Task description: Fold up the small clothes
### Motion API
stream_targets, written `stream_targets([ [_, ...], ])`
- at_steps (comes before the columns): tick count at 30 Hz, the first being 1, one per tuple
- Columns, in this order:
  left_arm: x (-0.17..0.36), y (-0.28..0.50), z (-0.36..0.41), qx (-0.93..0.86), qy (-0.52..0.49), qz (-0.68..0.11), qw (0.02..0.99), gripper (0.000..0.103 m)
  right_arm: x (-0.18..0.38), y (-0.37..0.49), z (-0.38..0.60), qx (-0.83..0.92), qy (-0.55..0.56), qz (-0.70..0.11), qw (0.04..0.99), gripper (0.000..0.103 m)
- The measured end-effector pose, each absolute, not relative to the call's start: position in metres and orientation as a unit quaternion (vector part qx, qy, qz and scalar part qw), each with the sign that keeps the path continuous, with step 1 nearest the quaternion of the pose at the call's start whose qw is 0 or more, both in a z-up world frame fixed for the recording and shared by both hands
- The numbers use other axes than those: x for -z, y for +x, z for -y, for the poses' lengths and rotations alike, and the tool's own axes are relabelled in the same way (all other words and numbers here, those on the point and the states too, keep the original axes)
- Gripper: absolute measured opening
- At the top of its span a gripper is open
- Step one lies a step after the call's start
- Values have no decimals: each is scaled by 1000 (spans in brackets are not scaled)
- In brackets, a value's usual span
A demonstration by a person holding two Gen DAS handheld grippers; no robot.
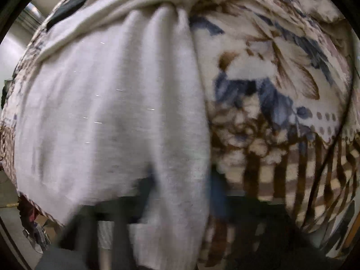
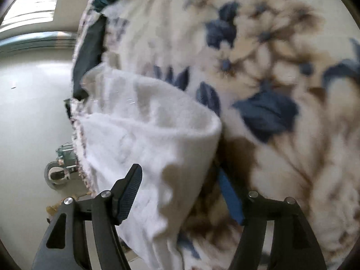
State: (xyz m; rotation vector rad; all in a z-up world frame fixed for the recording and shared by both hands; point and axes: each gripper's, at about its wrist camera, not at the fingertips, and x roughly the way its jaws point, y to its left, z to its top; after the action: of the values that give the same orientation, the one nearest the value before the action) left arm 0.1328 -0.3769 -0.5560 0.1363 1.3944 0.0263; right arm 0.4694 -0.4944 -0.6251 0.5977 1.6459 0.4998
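A small white knit garment lies on a floral blanket, bunched at its far end. In the left wrist view the cloth drapes over my left gripper; the fingers are blurred and partly hidden, one each side of a fold. In the right wrist view my right gripper stands wide open with the white garment hanging between its fingers. The cloth's edge curls up in a raised fold.
The blanket, white with blue and brown flowers, covers the surface. Its edge drops off at the left, over a pale floor. A caster wheel shows below. A dark cloth lies at the blanket's edge.
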Motion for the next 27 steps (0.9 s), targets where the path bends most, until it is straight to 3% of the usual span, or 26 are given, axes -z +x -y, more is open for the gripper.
stream_targets([
  [1, 550, 129, 368, -10, 55, -638, 768, 9, 627, 471, 491, -211, 265, -714, 612, 68],
  [3, 536, 124, 356, -8, 40, -632, 774, 8, 620, 472, 484, -213, 263, -711, 616, 25],
  [5, 522, 118, 344, -9, 24, -625, 780, 7, 610, 472, 479, -217, 264, -706, 620, 20],
  [11, 463, 111, 299, -33, -21, -596, 802, 7, 553, 472, 460, -232, 240, -691, 641, 18],
  [18, 417, 121, 186, -98, -130, -566, 808, 7, 474, 499, 371, -229, 170, -692, 663, 17],
  [22, 427, 131, 125, -131, -178, -558, 800, 7, 459, 519, 276, -230, 126, -697, 668, 17],
  [27, 460, 139, 43, -156, -248, -557, 777, 7, 482, 541, 128, -224, 45, -707, 669, 17],
])
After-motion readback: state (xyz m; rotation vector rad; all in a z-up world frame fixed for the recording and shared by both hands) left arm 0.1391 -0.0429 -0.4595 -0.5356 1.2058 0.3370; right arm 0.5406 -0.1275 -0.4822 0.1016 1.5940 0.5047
